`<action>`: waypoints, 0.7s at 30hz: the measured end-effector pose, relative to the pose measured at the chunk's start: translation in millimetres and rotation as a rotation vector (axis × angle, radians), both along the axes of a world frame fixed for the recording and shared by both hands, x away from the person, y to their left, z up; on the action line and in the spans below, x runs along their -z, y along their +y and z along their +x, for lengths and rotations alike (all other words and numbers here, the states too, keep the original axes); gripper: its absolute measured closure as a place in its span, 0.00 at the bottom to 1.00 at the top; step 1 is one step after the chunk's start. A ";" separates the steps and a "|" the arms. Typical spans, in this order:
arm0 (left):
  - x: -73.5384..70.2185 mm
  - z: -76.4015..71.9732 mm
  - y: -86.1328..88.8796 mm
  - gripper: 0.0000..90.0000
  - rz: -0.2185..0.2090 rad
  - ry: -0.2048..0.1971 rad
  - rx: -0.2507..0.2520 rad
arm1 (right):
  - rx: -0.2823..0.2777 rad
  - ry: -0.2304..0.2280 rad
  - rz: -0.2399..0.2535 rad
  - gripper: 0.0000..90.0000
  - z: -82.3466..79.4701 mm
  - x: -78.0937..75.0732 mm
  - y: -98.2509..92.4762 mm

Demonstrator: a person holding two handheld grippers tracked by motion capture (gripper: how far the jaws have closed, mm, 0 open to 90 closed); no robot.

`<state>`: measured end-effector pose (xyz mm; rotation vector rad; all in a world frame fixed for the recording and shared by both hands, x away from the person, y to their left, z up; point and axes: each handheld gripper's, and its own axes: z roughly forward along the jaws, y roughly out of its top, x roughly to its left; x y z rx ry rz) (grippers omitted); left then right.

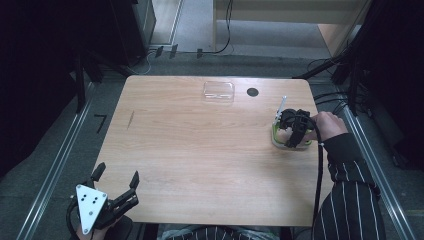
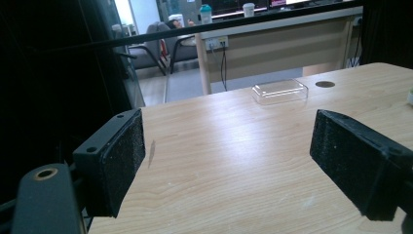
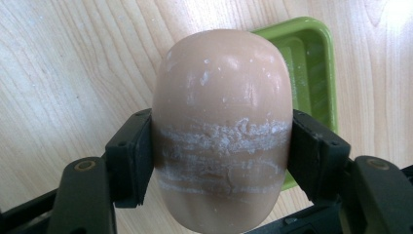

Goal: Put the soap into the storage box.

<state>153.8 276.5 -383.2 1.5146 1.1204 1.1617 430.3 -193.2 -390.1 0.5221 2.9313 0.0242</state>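
A pinkish-beige oval soap bar (image 3: 221, 87), smeared with white residue, sits squeezed between the two black jaws of my right gripper (image 3: 221, 156). Behind it lies a green soap tray (image 3: 314, 63) on the wood. In the high view the right gripper (image 1: 292, 131) hovers over that green tray (image 1: 276, 141) near the table's right edge, hiding most of it. My left gripper (image 1: 117, 175) rests at the table's near left corner, jaws wide apart; its pads (image 2: 122, 156) hold nothing.
A clear plastic lid (image 1: 218, 91) lies at the far middle of the wooden table (image 1: 200, 150), beside a dark cable hole (image 1: 252, 92). The lid (image 2: 280, 91) also appears ahead of the left gripper. Black stands and cables flank the table.
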 end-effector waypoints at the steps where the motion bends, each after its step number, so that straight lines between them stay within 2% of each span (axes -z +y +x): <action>1: 0.0 0.0 0.0 0.15 0.000 0.001 0.000 | 0.004 -0.005 0.001 0.37 1.3 -0.7 -0.3; 21: 0.1 -0.2 0.3 0.15 0.000 0.000 -0.001 | 0.000 -0.008 0.007 0.37 16.6 2.4 -9.9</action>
